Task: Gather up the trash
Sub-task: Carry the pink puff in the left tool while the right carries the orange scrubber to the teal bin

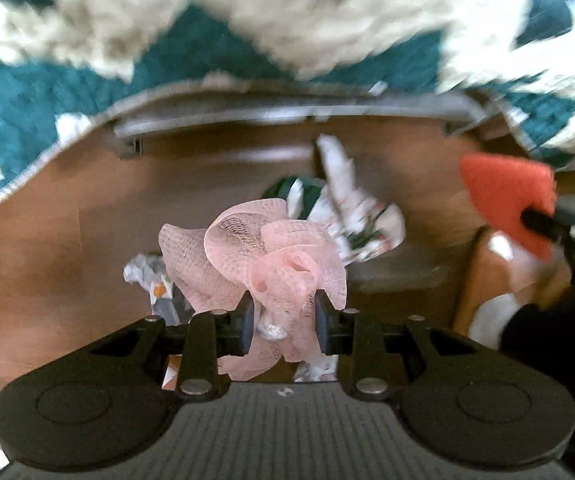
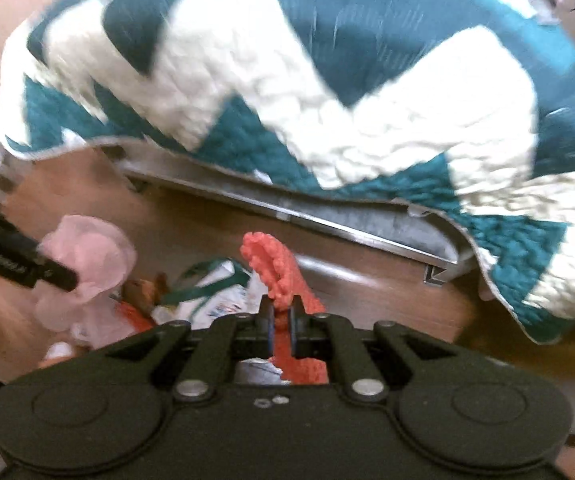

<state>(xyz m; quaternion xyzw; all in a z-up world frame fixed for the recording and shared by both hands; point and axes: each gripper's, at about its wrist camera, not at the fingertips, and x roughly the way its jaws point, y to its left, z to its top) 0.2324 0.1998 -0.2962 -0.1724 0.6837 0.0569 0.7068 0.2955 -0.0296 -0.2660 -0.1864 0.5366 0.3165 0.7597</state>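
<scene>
The left claw [image 1: 283,316] is squeezed on a pink net puff [image 1: 263,256], with its pads pressing the bunched mesh from both sides. The right claw [image 2: 282,322] is pinched almost all the way closed on a red cloth [image 2: 275,268], which sticks up between the pads and hangs down under them. Both things are up off the floor [image 1: 47,248] and do not touch it.

The quilt [image 2: 327,92], blue-green and white, hangs over the edge of a bed, and a grey rail [image 2: 327,220] runs under its hem. Both claws are in front of the quilt, above the wooden floor. In the left view the red cloth [image 1: 507,196] shows off to the right side of the puff.

More trash lies on the floor below the quilt. There is a crumpled white wrapper [image 1: 351,208] with green and red print just beyond the puff, and a smaller white scrap [image 1: 147,276] lies beside it on the other side. Some other bits sit under the pink puff in the right view (too blurry to name).

So two pieces are picked up, one in each claw. I think that is only part of the job. No bin or bag shows in either view, so the two held pieces are not put away yet, and the papers on the floor still need picking up after that
</scene>
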